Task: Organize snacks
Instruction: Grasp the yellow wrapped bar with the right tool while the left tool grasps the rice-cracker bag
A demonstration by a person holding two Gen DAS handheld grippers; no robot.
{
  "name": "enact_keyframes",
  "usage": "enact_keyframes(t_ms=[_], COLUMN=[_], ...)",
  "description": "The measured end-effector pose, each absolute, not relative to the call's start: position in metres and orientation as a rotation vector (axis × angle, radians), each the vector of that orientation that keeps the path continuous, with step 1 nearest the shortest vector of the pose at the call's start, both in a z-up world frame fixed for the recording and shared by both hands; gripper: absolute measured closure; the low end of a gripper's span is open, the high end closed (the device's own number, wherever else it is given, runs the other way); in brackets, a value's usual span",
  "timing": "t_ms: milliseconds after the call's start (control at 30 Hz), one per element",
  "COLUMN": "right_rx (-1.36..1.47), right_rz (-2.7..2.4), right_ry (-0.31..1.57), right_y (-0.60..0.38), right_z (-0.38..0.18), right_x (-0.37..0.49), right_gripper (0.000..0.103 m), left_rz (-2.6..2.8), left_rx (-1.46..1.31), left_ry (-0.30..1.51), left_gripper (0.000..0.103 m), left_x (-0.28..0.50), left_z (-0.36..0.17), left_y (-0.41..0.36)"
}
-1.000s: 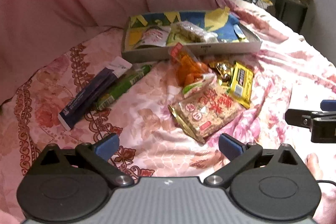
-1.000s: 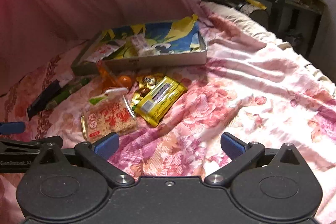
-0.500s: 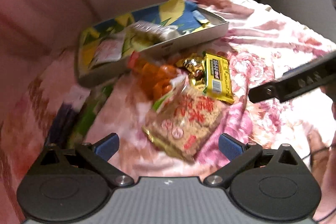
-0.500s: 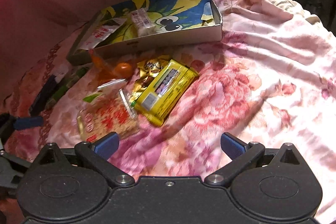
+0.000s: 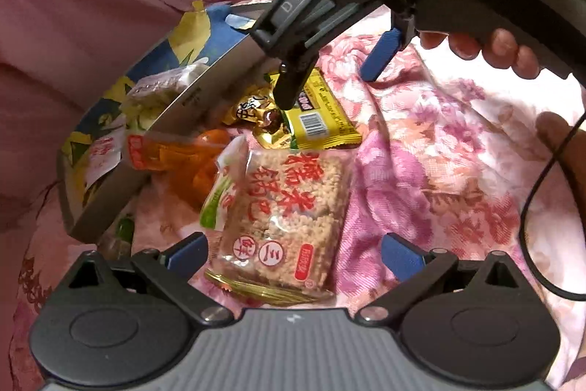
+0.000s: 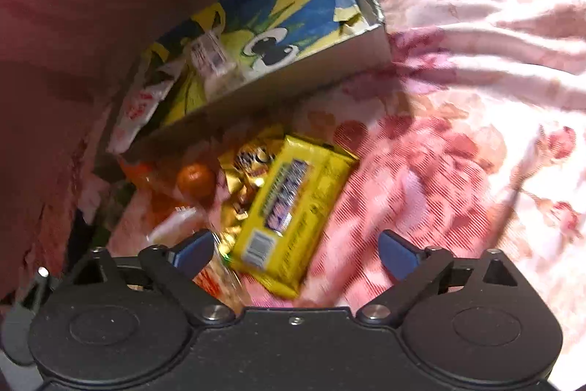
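Both grippers are dipping into the snack pile on the flowered bedspread (image 5: pixel 457 149), each lined up on its own packet so they don't clash. The left gripper (image 5: pixel 293 253), jaws apart, straddles the rice cracker pack (image 5: pixel 285 215) without pinching. The right gripper (image 6: pixel 295 246) is closing around the yellow bar (image 6: pixel 293 204), not touching yet. The cartoon-print box (image 6: pixel 293 76) sits just behind, handy for dropping things in.

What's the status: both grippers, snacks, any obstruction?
Left gripper open around clear rice-cracker packet. Right gripper closing around yellow wrapped bar, not gripping. Gold foil packet crowds bar.
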State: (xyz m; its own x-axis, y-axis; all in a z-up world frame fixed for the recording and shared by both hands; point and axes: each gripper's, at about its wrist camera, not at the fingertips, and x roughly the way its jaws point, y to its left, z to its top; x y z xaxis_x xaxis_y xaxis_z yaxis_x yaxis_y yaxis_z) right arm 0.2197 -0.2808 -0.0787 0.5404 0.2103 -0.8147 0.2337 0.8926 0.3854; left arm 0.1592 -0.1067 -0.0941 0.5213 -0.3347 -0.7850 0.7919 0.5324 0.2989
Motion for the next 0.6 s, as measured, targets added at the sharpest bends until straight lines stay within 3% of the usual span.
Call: enact_keyframes(t_ms=[133, 400, 600], right_rx=[0.487, 0.571, 0.600], right_rz=[-0.038, -0.065, -0.051], right_ry=[1.015, 0.950, 0.977], right_y=[-0.279, -0.288, -0.287], right_z=[-0.084, -0.083, -0.088], right_x=[0.230, 0.233, 0.236], right_gripper=[0.014, 0.031, 0.034], left_rz=[-0.738, -0.756, -0.759], left_rx=[0.640, 0.519, 0.457], left_ry=[0.776, 0.841, 0.893], left_gripper=[0.002, 0.018, 0.019], left_x=[0.175, 0.194, 0.202], left_z=[-0.094, -0.087, -0.086], left_y=[-0.099, -0.089, -0.086])
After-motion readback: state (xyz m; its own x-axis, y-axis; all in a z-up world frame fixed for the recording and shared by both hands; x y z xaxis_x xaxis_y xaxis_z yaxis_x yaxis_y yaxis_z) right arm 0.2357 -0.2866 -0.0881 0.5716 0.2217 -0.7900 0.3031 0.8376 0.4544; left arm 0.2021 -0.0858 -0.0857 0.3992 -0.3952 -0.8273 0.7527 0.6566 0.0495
